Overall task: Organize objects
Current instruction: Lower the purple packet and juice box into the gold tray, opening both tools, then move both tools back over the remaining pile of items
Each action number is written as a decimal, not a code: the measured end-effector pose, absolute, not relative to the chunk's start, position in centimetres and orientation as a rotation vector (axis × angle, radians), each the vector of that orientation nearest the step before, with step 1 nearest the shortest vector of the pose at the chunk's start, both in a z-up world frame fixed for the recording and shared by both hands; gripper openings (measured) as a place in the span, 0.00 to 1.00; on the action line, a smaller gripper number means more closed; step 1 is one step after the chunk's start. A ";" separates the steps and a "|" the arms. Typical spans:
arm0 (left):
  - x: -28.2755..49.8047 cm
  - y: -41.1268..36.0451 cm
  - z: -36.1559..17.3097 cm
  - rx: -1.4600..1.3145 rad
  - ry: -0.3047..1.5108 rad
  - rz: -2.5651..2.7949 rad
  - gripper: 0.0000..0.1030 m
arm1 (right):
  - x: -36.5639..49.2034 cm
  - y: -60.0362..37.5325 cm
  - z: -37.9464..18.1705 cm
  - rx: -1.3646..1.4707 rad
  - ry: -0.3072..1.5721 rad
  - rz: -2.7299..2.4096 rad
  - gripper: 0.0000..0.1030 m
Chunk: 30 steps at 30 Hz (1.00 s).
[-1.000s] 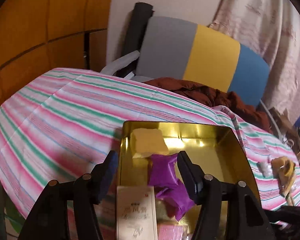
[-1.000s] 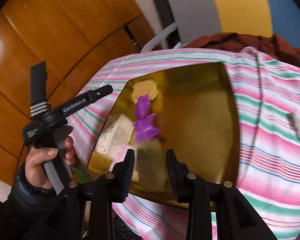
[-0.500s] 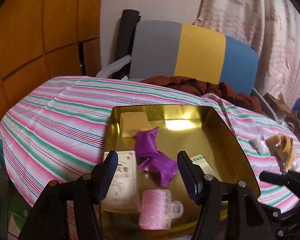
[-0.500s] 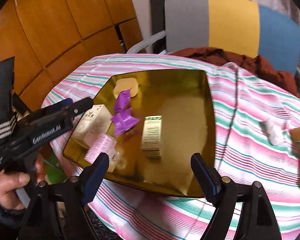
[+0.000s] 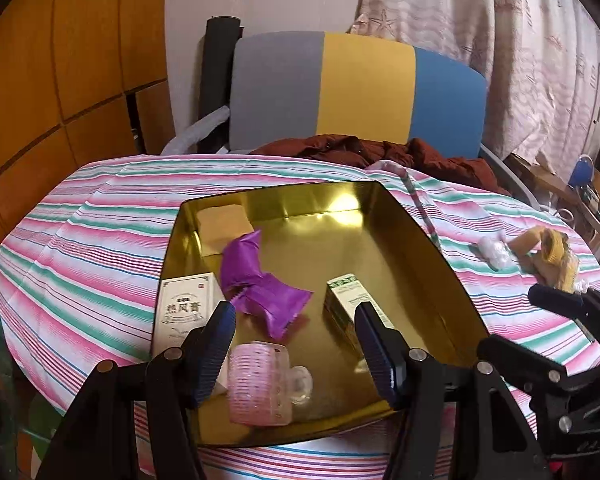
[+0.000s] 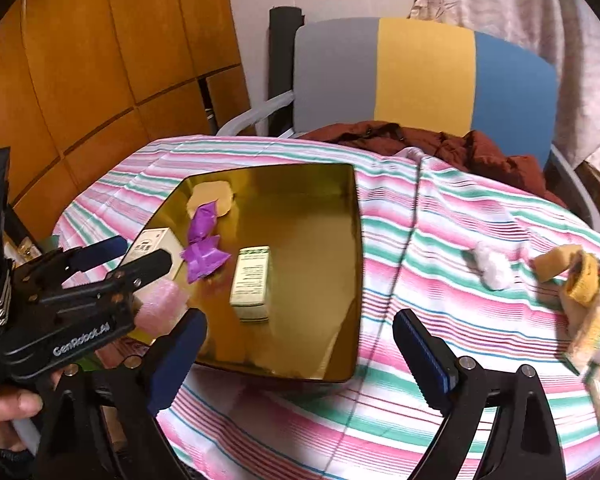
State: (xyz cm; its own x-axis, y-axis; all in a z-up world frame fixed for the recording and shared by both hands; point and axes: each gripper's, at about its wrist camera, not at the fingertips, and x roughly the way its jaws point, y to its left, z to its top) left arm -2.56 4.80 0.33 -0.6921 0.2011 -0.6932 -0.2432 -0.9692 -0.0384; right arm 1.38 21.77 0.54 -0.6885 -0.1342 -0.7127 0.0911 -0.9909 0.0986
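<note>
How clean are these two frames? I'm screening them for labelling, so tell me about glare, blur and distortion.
Left wrist view: a bright glare patch on the gold tray far wall, strong fisheye bending, black vignette corners, contents sharp. Right wrist view: the striped tablecloth smears soft toward the lower edge, the tray floor mirrors the items, the chair back bows.

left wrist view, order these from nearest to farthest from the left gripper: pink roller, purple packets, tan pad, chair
Measured from the left gripper, which hangs open over the gold tray's near end:
1. Pink roller, just below and between the fingers.
2. Purple packets, mid-tray, slightly left.
3. Tan pad, far left corner of the tray.
4. Chair, beyond the table.
</note>
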 end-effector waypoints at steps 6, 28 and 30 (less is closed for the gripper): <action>-2.1 6.0 0.2 -1.084 0.101 2.640 0.61 | 1.4 23.6 0.3 1.203 -0.110 -2.832 1.00; -1.9 9.9 -0.4 -1.080 0.134 2.463 0.61 | 3.4 42.1 0.9 1.385 -0.436 -3.158 1.00; -2.0 10.6 -0.2 -1.074 0.142 2.453 0.61 | 4.0 44.6 1.0 1.375 -0.482 -3.216 1.00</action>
